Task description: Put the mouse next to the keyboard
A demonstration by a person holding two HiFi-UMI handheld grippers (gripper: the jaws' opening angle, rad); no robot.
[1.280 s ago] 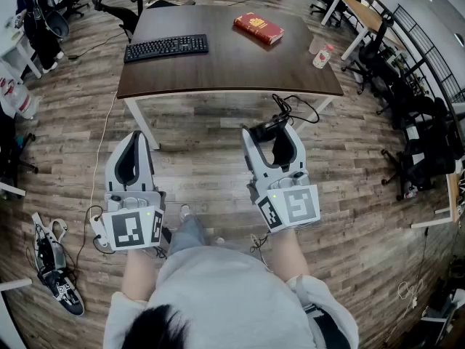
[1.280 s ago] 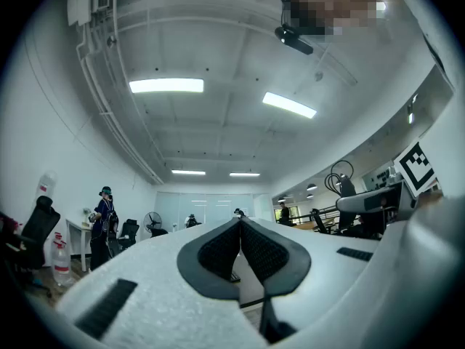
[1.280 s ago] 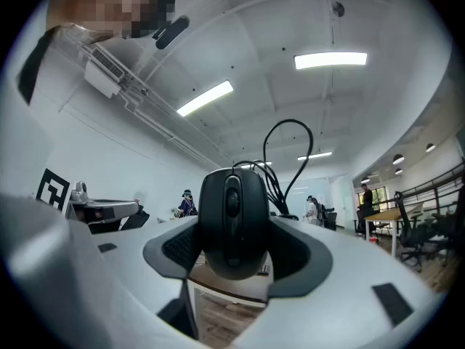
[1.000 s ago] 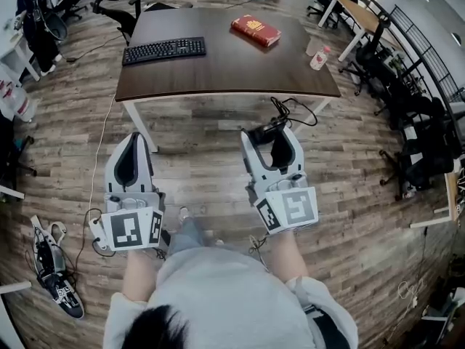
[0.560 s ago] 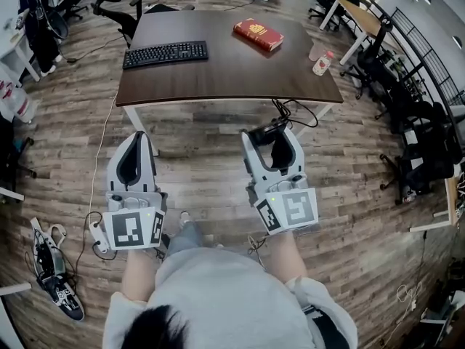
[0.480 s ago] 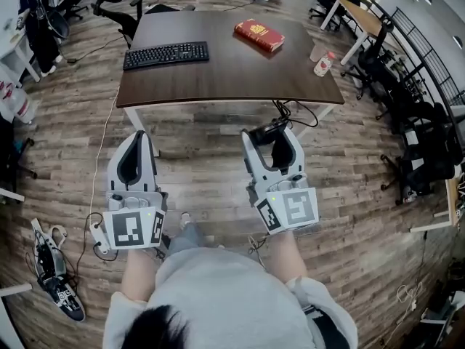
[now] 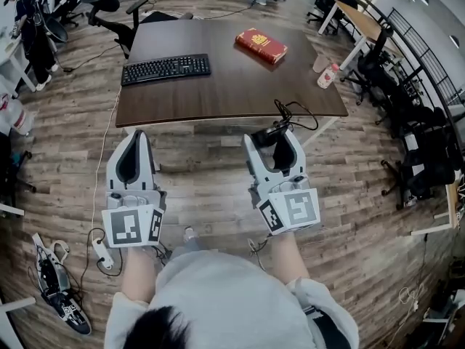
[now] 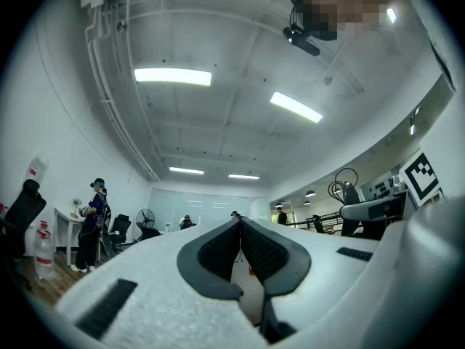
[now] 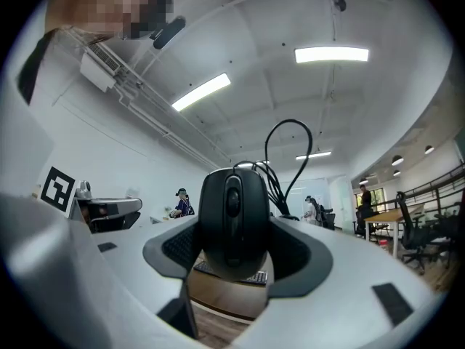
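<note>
A black wired mouse is clamped between the pads of my right gripper, its cable looping up above it. In the head view this gripper hangs over the floor just short of the dark brown table's front edge, with the mouse at its tip. The black keyboard lies on the table's left part, also seen under the mouse as the keyboard. My left gripper is level with the right one, shut and empty, its pads touching at the tip.
A red book lies at the table's far right. A cup and a small bottle stand at its right edge. Office chairs stand behind the table, other desks to the right. A power strip lies on the wooden floor.
The table has come nearer and lower in the head view as the person moved toward it. Both grippers keep their pose, the right one still holding the mouse.
</note>
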